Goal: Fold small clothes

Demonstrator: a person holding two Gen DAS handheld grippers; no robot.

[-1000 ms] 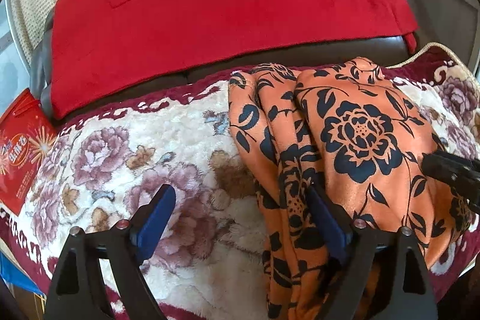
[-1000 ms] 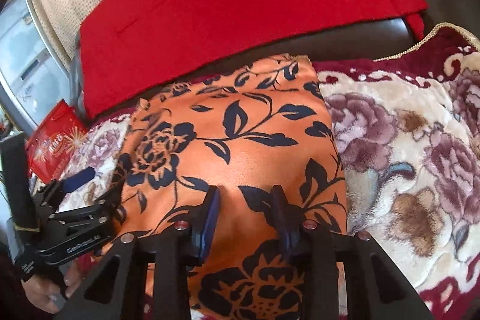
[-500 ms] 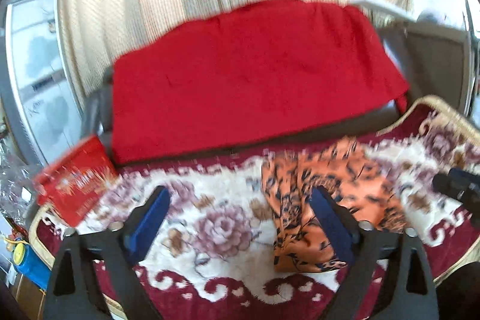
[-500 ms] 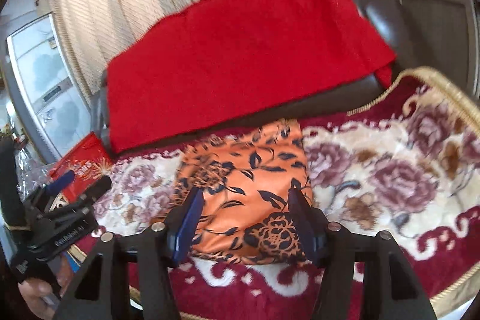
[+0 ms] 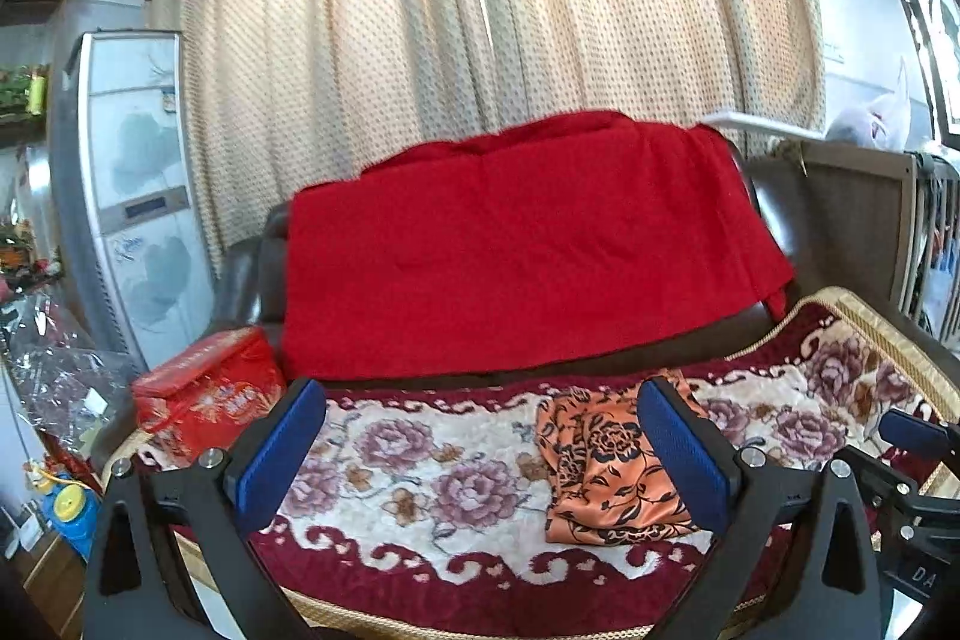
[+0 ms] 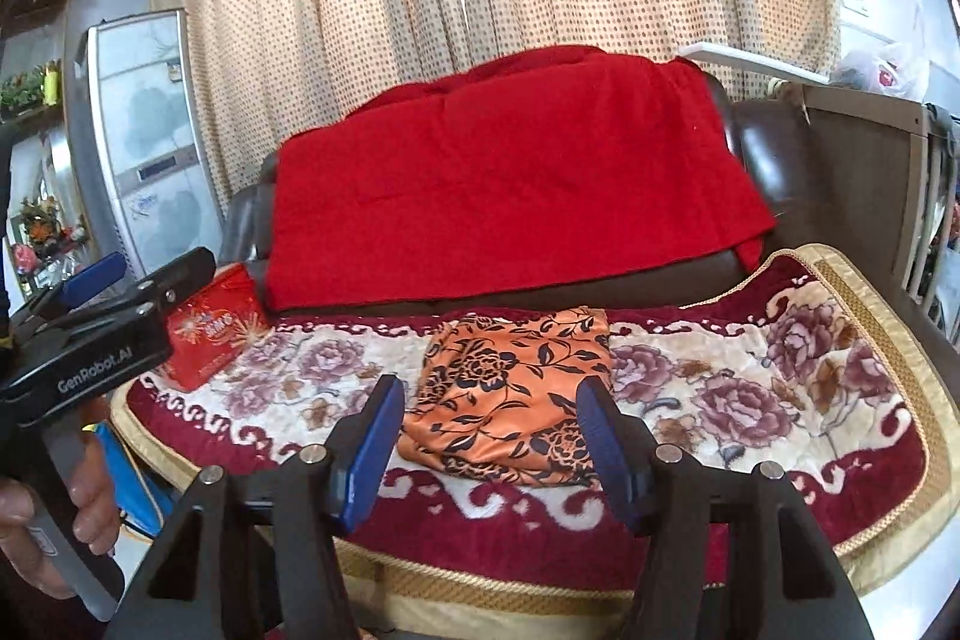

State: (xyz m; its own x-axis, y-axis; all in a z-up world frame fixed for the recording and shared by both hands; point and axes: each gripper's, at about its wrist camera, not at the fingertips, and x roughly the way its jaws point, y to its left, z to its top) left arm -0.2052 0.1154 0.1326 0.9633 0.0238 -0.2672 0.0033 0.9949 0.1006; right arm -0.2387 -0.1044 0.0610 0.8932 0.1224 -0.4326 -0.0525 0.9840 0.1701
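Note:
A folded orange garment with black flowers [image 5: 606, 466] [image 6: 516, 394] lies flat on the flowered blanket [image 6: 750, 400] that covers the sofa seat. My left gripper [image 5: 480, 391] hangs well back from it and above the blanket, its jaws opening wide with nothing between them. From the right wrist view, the left gripper [image 6: 144, 271] shows at the left edge with a hand on its handle. My right gripper [image 6: 491, 385] is open and held off the garment, empty. Its tip [image 5: 912, 436] pokes in at the right of the left wrist view.
A red cloth [image 6: 510, 184] drapes over the dark sofa back. A red gift box [image 5: 210, 400] stands at the seat's left end, with a blue bag [image 6: 135, 472] below it. A tall white air conditioner [image 5: 138, 220] and a dotted curtain [image 5: 480, 10] stand behind.
Both grippers have pulled back and up from the orange garment, which stays folded on the blanket. The right jaws have spread apart; the left jaws are a little wider.

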